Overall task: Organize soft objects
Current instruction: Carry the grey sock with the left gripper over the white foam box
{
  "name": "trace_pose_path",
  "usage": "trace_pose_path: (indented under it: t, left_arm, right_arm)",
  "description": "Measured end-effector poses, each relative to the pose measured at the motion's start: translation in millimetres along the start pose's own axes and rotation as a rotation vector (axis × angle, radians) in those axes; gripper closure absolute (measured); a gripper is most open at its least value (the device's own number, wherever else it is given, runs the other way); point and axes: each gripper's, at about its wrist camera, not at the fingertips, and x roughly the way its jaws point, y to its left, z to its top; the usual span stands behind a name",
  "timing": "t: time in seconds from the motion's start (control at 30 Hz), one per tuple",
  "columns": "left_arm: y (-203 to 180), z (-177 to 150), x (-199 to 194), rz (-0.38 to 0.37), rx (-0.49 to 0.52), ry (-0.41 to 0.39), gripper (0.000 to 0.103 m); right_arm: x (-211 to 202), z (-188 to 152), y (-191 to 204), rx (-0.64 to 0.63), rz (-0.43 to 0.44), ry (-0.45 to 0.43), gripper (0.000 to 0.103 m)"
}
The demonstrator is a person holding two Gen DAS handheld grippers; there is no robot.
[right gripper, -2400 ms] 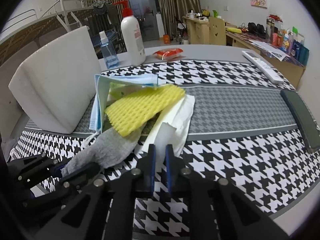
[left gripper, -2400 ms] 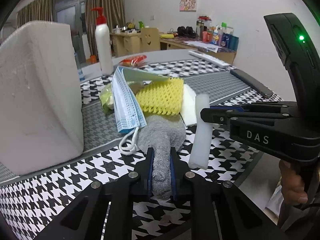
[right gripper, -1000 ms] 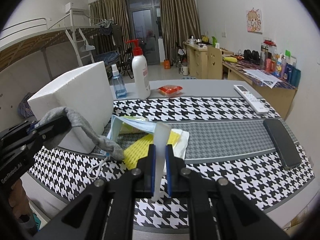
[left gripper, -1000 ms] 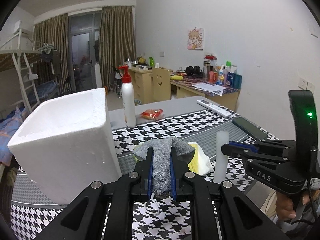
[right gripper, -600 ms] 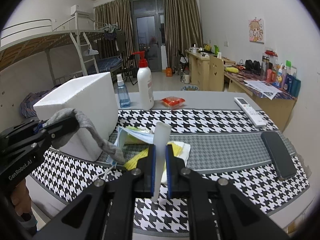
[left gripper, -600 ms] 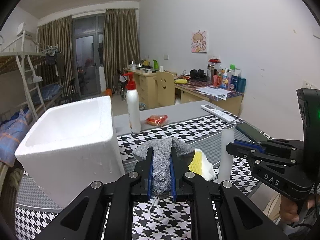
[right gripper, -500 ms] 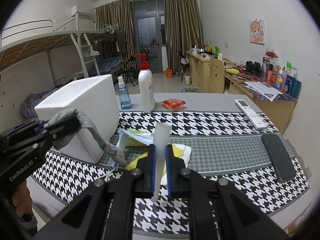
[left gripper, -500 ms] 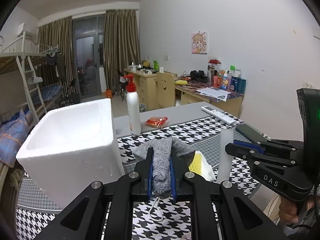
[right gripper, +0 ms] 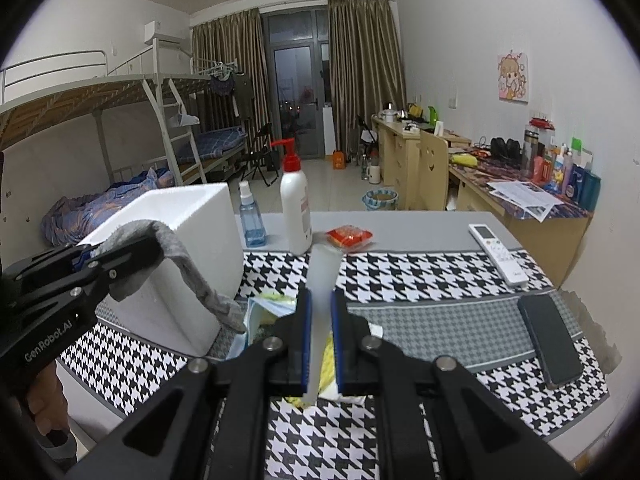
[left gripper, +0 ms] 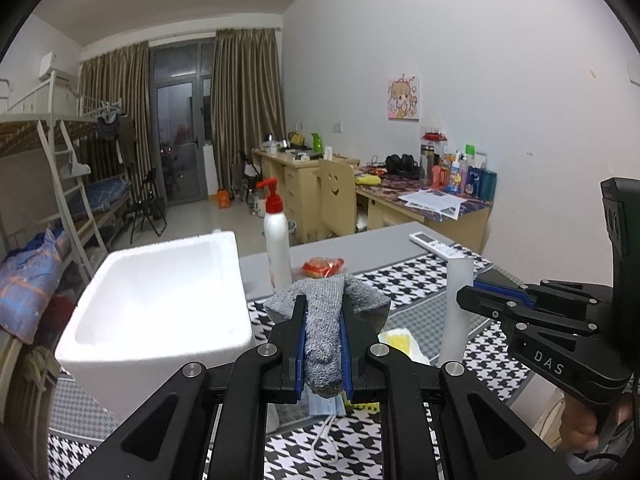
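Both my grippers have risen since a second ago. My left gripper (left gripper: 323, 344) stays clamped on the grey sock (left gripper: 325, 320), beside the white foam box (left gripper: 160, 300); my right gripper (right gripper: 320, 340) pinches the white foam strip (right gripper: 322, 280) above the houndstooth table (right gripper: 420, 272).

White-walled room: bunk bed (right gripper: 120, 128), brown curtains (right gripper: 360, 72), wooden desks (left gripper: 420, 208).
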Motion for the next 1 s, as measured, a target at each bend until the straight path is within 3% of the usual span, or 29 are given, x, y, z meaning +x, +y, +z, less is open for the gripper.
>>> trace_pose_path:
  t: [1.0]
  left_arm:
    - [20.6,43.7,2.0,0.077,-0.015,-0.073,0.088]
  right_arm:
    - [-1.4,47.2,14.2,-0.053,0.027,-0.1,0.091]
